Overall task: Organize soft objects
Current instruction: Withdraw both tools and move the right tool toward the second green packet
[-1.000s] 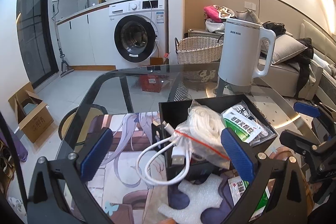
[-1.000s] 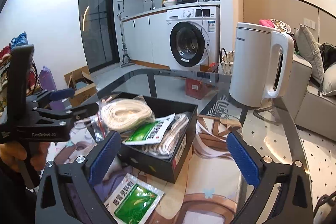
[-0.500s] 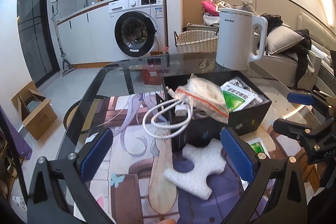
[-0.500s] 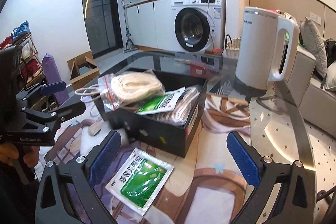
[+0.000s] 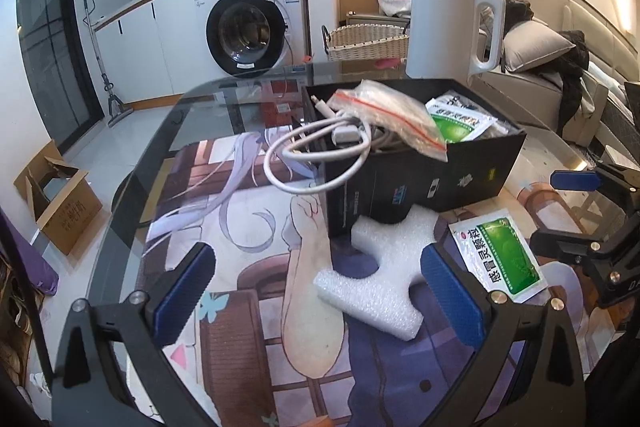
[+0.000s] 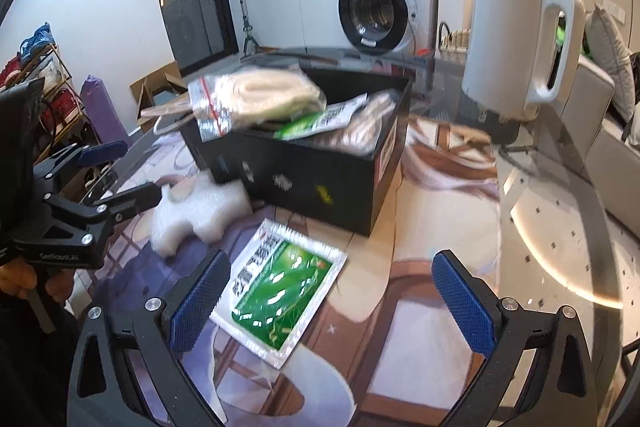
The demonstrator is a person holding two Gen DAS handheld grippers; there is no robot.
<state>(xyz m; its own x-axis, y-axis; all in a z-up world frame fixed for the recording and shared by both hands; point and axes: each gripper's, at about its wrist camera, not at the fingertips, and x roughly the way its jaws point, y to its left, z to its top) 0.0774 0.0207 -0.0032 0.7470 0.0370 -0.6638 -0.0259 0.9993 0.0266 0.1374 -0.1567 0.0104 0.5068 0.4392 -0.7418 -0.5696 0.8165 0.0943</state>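
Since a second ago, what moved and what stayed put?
Both grippers pulled back from the black box, open and empty; the left gripper now sits over the white foam piece, the right gripper over the green sachet. The box, its bagged rope, the white cable and the kettle stayed put.

Box (image 5: pixel 432 171) centre frame on table mat (image 5: pixel 248 339), cable (image 5: pixel 316 163) hanging over its left edge, foam piece (image 5: pixel 384 267) before it, sachet (image 5: pixel 500 259) lower right, kettle (image 5: pixel 444 27) behind box.
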